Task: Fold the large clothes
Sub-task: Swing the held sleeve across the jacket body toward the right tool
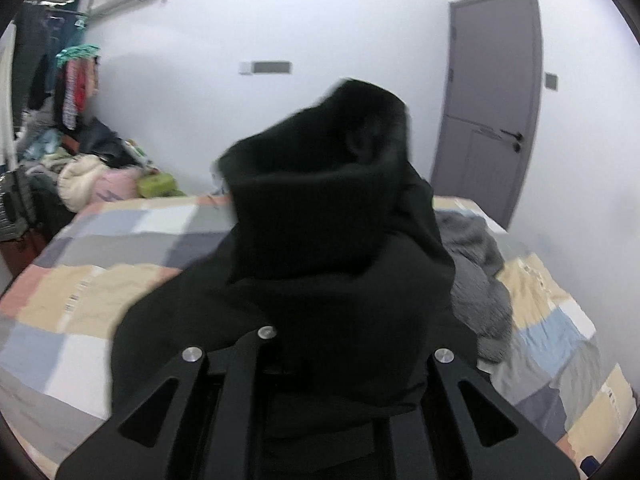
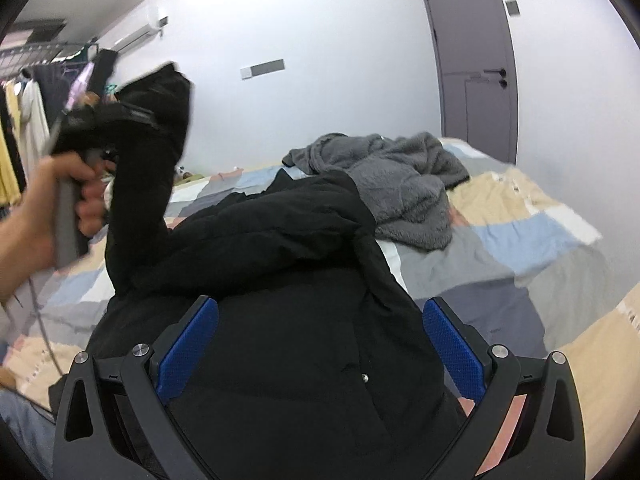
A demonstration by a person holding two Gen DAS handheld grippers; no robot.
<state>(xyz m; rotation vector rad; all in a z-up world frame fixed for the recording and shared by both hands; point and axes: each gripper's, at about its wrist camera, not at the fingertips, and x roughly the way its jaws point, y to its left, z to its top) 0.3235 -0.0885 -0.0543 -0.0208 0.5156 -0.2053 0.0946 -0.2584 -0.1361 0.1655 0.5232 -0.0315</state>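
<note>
Black coat [image 2: 280, 320] spread on patchwork bed [image 2: 540, 240], grey fleece [image 2: 400, 184] beside it. Coat sleeve [image 2: 148, 160] held aloft, clamped in left claw [image 2: 152, 120]. Right claw [image 2: 320, 356] held wide over coat body.

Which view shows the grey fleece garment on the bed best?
The right wrist view: the grey fleece garment lies crumpled in full view beyond the black coat. In the left wrist view the coat's lifted sleeve hides most of it, leaving one edge.
</note>
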